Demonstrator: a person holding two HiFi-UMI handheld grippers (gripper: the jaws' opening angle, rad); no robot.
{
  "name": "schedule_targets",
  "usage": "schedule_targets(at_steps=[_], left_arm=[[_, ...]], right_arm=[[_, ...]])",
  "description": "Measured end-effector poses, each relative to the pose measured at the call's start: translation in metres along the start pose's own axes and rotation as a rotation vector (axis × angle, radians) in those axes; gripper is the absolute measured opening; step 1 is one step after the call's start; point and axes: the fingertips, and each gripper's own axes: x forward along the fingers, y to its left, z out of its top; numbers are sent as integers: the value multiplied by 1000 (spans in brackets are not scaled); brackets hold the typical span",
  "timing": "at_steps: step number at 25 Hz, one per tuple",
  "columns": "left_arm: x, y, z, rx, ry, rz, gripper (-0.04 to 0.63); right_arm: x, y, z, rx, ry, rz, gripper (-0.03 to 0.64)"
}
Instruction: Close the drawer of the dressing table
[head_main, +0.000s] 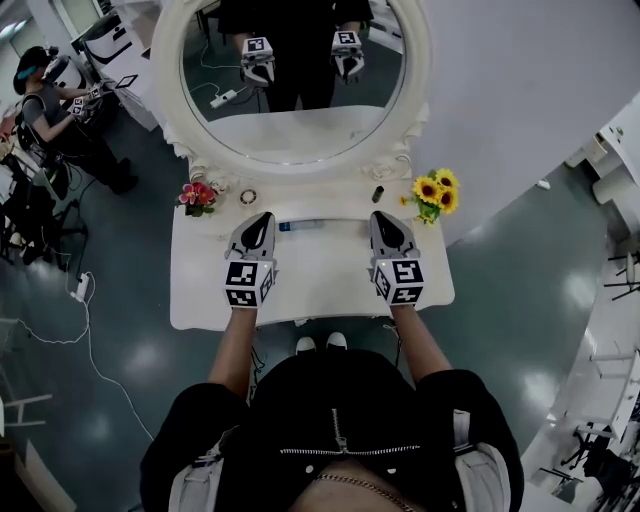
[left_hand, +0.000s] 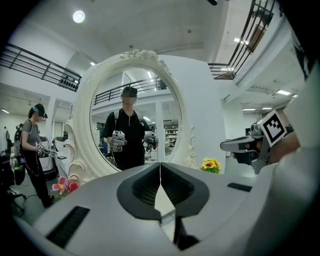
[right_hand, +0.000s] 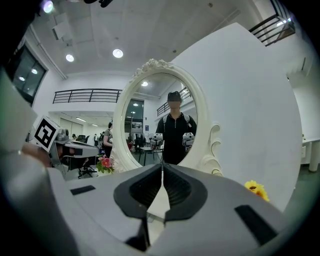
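Note:
The white dressing table (head_main: 320, 285) stands right in front of me, with its oval mirror (head_main: 295, 90) at the back. From above I see only its top; no drawer juts out past the front edge. My left gripper (head_main: 262, 216) hovers over the left half of the top, jaws shut and empty (left_hand: 160, 166). Over the right half, my right gripper (head_main: 381, 214) is level with it, also shut with nothing held (right_hand: 162, 166). Both point toward the mirror, which reflects them.
Pink flowers (head_main: 197, 196) and a small ring (head_main: 248, 197) sit at the back left, sunflowers (head_main: 435, 193) and a dark bottle (head_main: 378, 194) at the back right. A blue tube (head_main: 300, 225) lies between the grippers. A person (head_main: 60, 110) stands far left; a cable (head_main: 80, 288) trails on the floor.

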Motion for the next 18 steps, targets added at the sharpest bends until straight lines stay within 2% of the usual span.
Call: schedule_targets(at_steps=[1, 3, 6, 13, 18], left_arm=[[2, -1, -1, -1, 2, 2, 21], [4, -4, -3, 2, 8, 3, 21], [9, -6, -4, 4, 9, 2, 21], [12, -7, -3, -3, 12, -7, 21], [18, -11, -19, -11, 40, -17, 21]], right_arm=[[0, -1, 0, -3, -2, 4, 18], [0, -4, 1, -9, -9, 8, 87], [1, -7, 3, -21, -22, 6, 142], [0, -20, -5, -5, 7, -29, 155], [-2, -41, -40, 18, 62, -74, 161]])
